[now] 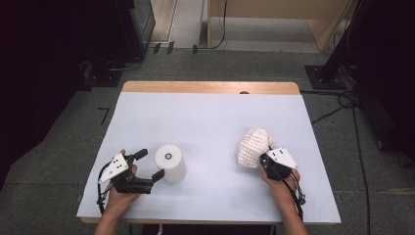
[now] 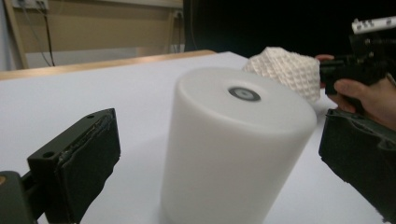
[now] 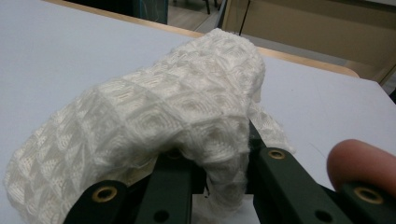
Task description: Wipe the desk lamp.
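The left tongs [image 1: 149, 165] are spread around a white cylinder [image 1: 171, 163] that stands upright on the white surface [image 1: 210, 122], at about eight o'clock from its middle; neither pad touches it. The right tongs [image 1: 263, 160] are pressed together, pinching a white waffle-knit cloth [image 1: 253, 147], which bunches up at about four o'clock, well apart from the cylinder.

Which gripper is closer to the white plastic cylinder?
Left. The left gripper has its open jaws either side of the white plastic cylinder; the right gripper is far across the table, clamping the white waffle cloth.
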Motion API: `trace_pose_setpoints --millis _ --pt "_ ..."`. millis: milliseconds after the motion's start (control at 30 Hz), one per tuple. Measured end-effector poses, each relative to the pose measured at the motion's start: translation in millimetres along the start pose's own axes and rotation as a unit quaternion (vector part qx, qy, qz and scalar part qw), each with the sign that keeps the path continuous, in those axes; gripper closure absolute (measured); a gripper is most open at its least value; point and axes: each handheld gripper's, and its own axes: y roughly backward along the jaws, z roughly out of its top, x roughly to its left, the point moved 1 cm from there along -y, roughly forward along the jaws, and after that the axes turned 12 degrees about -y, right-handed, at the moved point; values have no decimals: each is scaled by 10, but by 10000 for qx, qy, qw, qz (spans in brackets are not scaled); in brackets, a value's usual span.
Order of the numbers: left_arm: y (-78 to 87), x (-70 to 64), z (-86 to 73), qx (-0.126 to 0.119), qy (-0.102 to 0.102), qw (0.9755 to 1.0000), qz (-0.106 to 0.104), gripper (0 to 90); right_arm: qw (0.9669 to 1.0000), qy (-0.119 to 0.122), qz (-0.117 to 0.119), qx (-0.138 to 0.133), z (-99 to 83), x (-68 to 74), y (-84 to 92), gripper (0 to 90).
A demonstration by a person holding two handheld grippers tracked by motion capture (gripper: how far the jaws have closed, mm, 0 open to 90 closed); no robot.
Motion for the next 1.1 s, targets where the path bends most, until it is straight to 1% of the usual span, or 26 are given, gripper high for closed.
trace_pose_setpoints --millis 100,133,167,200,233,300,333,400,500,533,600,667,700,733,800,900,967,1033,1100 --pt "-99 -59 -40 216 -94 9997 39 0 10000 0 64 75 -12 -39 -3 751" --pt "-131 -72 -54 331 -111 9994 71 0 9998 12 177 100 -17 -49 -2 720" --pt "-165 -88 -67 436 -127 9989 101 0 9992 34 366 142 -23 -58 4 690" --pt "-196 -100 -78 566 -171 9982 137 0 9986 80 490 167 -25 -66 12 668" --pt "-229 -116 -88 684 -192 9973 175 0 9979 121 596 204 -24 -74 21 637" --pt "-279 -147 -101 841 -286 9957 260 0 9967 180 739 291 -19 -102 31 582" --pt "-297 -156 -107 869 -316 9953 287 0 9963 241 759 309 -17 -129 34 568" --pt "-310 -155 -114 848 -297 9955 287 0 9960 290 754 391 -24 -181 47 527" --pt "-309 -143 -117 827 -240 9960 231 0 9955 527 606 510 -46 -286 75 464" --pt "-313 -140 -119 827 -225 9961 215 0 9944 630 609 585 -55 -326 86 444" --pt "-325 -143 -122 861 -252 9957 228 0 9919 807 589 778 -81 -406 116 436" --pt "-338 -149 -125 877 -270 9955 241 0 9888 1018 524 956 -117 -488 155 428" --pt "-340 -148 -126 876 -269 9955 240 0 9877 1086 474 1016 -132 -533 173 422" --pt "-339 -146 -127 878 -264 9955 236 0 9874 1080 445 1064 -139 -582 193 412" --pt "-340 -143 -129 877 -248 9956 226 0 9890 954 419 1049 -123 -683 242 402" --pt "-339 -140 -131 881 -248 9956 211 0 9925 699 446 897 -64 -807 333 390" --pt "-339 -139 -133 879 -240 9956 204 0 9942 603 402 792 -29 -874 383 388" --pt "-340 -137 -135 871 -227 9958 189 0 9955 516 281 744 -11 -926 420 386" --pt "-340 -135 -136 868 -225 9958 183 0 9960 483 112 738 -3 -980 438 386"
